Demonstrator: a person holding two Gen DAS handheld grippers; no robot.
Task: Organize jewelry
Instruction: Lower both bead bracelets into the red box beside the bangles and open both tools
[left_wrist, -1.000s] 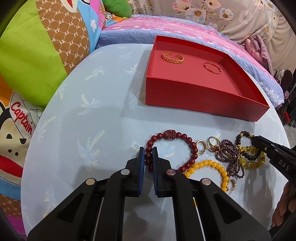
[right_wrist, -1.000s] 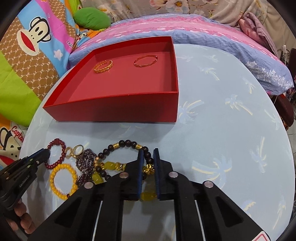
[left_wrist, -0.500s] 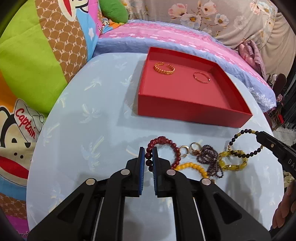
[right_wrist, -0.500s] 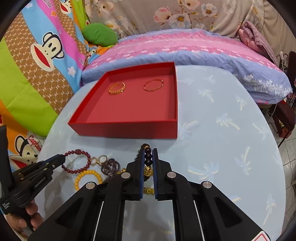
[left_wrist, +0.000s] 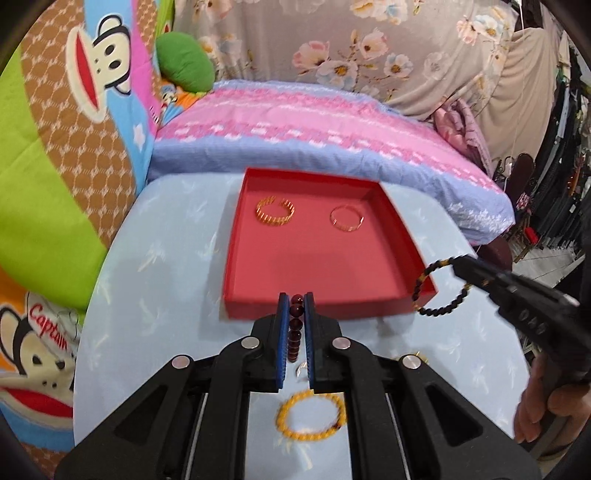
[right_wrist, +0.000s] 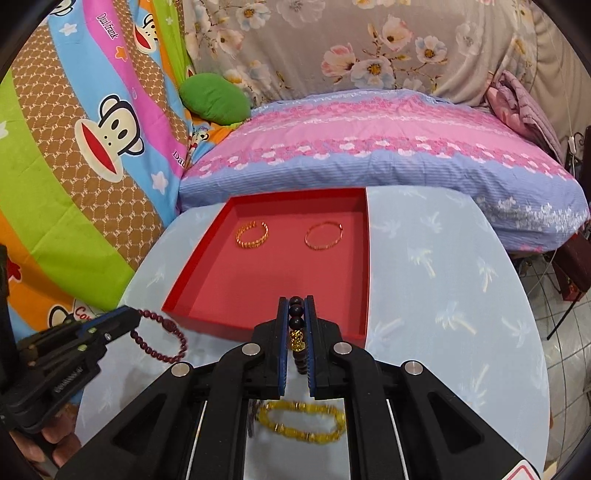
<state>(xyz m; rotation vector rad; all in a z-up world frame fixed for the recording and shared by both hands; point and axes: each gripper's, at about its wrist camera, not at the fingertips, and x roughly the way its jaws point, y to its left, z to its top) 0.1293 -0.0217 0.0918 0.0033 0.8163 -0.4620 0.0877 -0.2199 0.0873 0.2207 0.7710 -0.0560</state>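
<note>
My left gripper (left_wrist: 296, 299) is shut on a dark red bead bracelet (left_wrist: 295, 325), held in the air just in front of the red tray (left_wrist: 236, 254); the bracelet hangs from it in the right wrist view (right_wrist: 162, 341). My right gripper (right_wrist: 296, 301) is shut on a black bead bracelet with gold charm (right_wrist: 296, 332), over the tray's near wall (right_wrist: 221, 323); it also shows in the left wrist view (left_wrist: 437, 291). Two gold bangles (left_wrist: 275, 212) (left_wrist: 346, 218) lie in the tray.
A yellow bead bracelet (left_wrist: 310, 415) lies on the pale blue round table (left_wrist: 166, 280) under my left gripper. A chunky yellow bracelet (right_wrist: 301, 421) lies under my right gripper. A pink and blue bed (right_wrist: 369, 147) and cartoon cushions border the table's far and left sides.
Both grippers have lifted their bracelets off the table and moved forward toward the red tray. The remaining pile now lies below and behind the fingers.
</note>
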